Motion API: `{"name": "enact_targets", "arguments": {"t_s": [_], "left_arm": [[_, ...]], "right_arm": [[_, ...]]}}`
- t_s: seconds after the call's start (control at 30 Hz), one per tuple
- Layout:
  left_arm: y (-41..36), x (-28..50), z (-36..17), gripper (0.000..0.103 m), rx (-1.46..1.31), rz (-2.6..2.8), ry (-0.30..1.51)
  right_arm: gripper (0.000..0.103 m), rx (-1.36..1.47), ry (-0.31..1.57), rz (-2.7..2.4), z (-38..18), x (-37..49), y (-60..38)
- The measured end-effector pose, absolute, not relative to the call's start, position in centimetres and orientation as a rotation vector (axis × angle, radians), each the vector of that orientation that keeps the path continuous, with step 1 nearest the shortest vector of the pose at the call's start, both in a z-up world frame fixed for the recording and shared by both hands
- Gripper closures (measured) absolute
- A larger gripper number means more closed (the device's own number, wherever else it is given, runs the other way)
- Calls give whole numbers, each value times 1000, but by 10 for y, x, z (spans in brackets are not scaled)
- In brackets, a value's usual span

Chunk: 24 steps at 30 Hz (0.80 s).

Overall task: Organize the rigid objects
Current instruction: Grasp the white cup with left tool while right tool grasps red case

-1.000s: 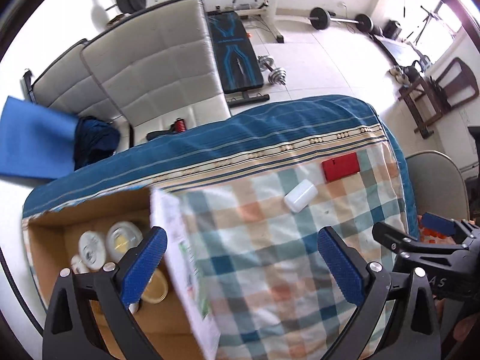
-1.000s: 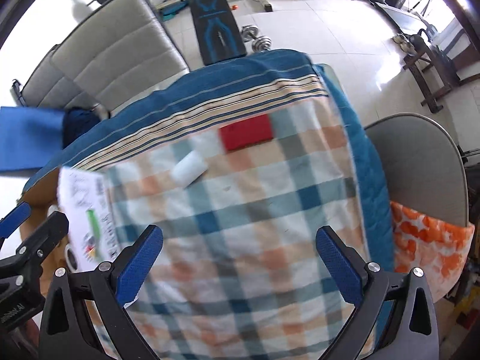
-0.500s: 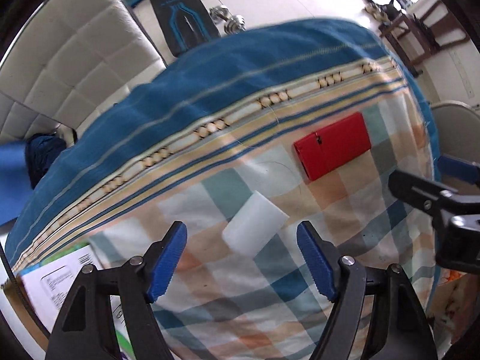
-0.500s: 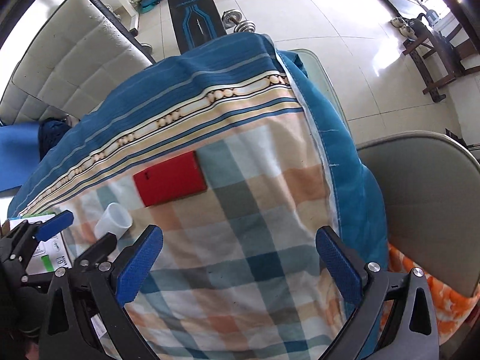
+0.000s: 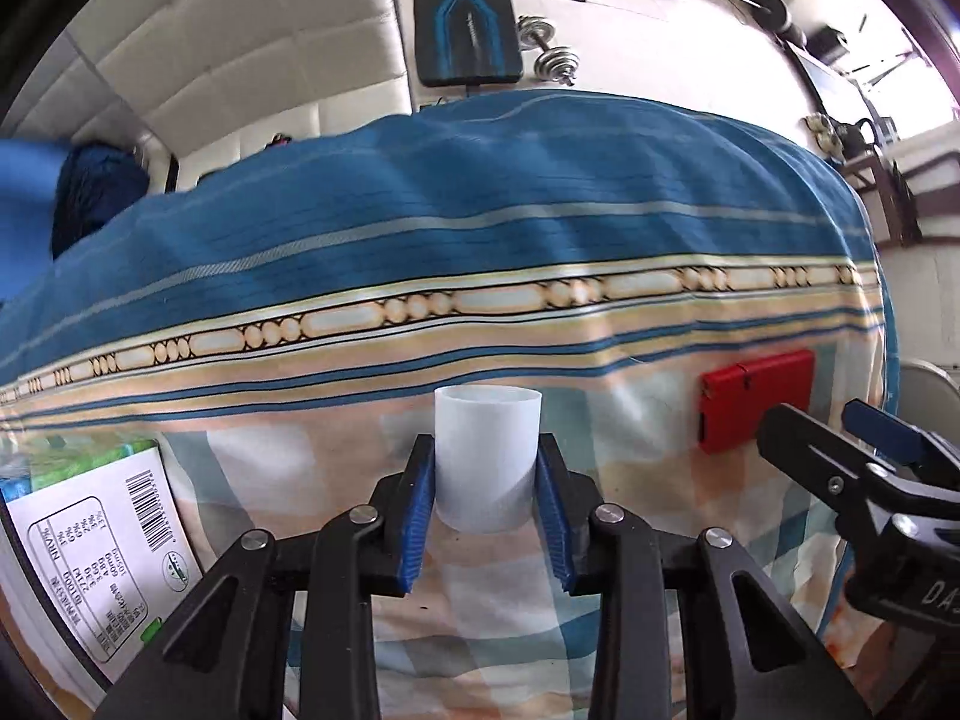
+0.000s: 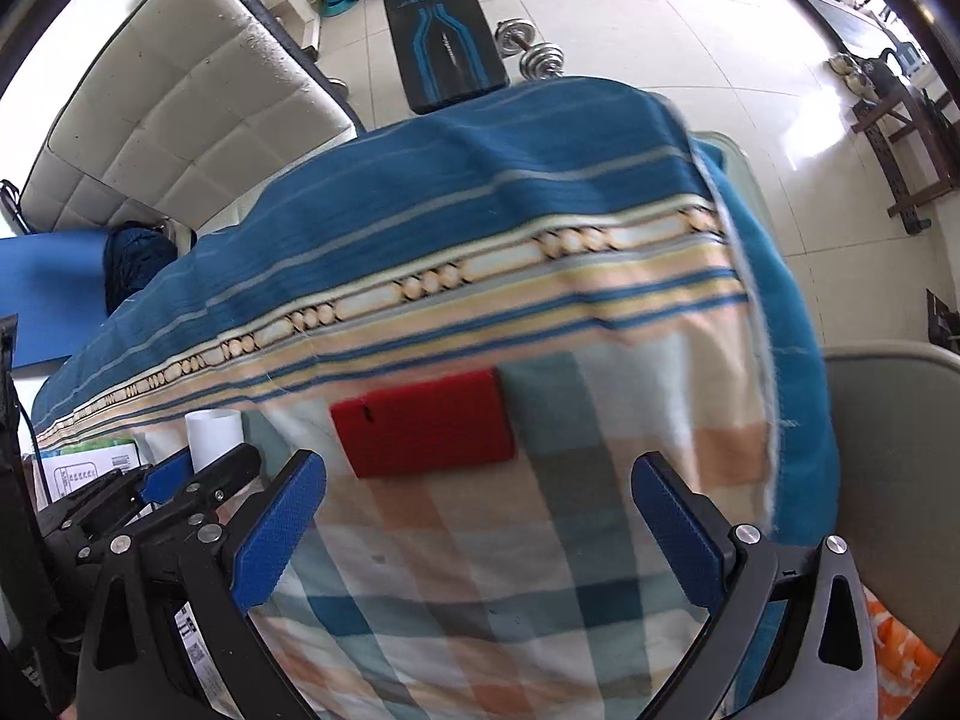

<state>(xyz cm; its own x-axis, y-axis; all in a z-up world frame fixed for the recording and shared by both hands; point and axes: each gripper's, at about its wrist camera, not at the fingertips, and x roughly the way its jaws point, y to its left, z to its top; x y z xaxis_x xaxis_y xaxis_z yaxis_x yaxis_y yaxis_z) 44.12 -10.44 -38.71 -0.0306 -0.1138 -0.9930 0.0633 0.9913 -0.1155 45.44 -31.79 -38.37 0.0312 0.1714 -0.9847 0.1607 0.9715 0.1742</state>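
Bench (image 5: 630,630) covered by a cloth (image 5: 480,210): pastel check on top, blue striped border with a bead pattern at the far edge. On it: white cylinder (image 5: 486,456) upright near centre, red flat case (image 6: 423,423) lying flat to its right, well apart. Printed box flap (image 5: 102,546) with barcode at the left edge.

L wrist cam sits low, close to the checked cloth (image 5: 630,546), facing fwd along its jaws toward the far blue border; white cup (image 5: 486,459) fills the gap between them. R wrist cam rides higher, tilted down, red case (image 6: 423,423) just ahead of its jaws. Both share cup, case, cloth & the weight bench (image 6: 441,18) beyond.
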Motion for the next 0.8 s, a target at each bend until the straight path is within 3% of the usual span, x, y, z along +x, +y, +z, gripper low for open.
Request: {"name": "enact_targets", "arguments": {"t_s": [0.3, 0.37, 0.6, 0.8], "left_arm": [[-93, 451, -401, 73, -49, -157, 1627], [-100, 449, -403, 73, -17, -166, 1626], [-101, 448, -400, 74, -38, -168, 1614], [-98, 432, -385, 74, -56, -165, 1603]], "right_arm": [[1, 242, 1589, -38, -413, 472, -296], [4, 211, 1601, -59, -416, 474, -292], [29, 140, 1618, -81, -415, 473, -280], [30, 200, 1644, -68, -411, 458, -290]]}}
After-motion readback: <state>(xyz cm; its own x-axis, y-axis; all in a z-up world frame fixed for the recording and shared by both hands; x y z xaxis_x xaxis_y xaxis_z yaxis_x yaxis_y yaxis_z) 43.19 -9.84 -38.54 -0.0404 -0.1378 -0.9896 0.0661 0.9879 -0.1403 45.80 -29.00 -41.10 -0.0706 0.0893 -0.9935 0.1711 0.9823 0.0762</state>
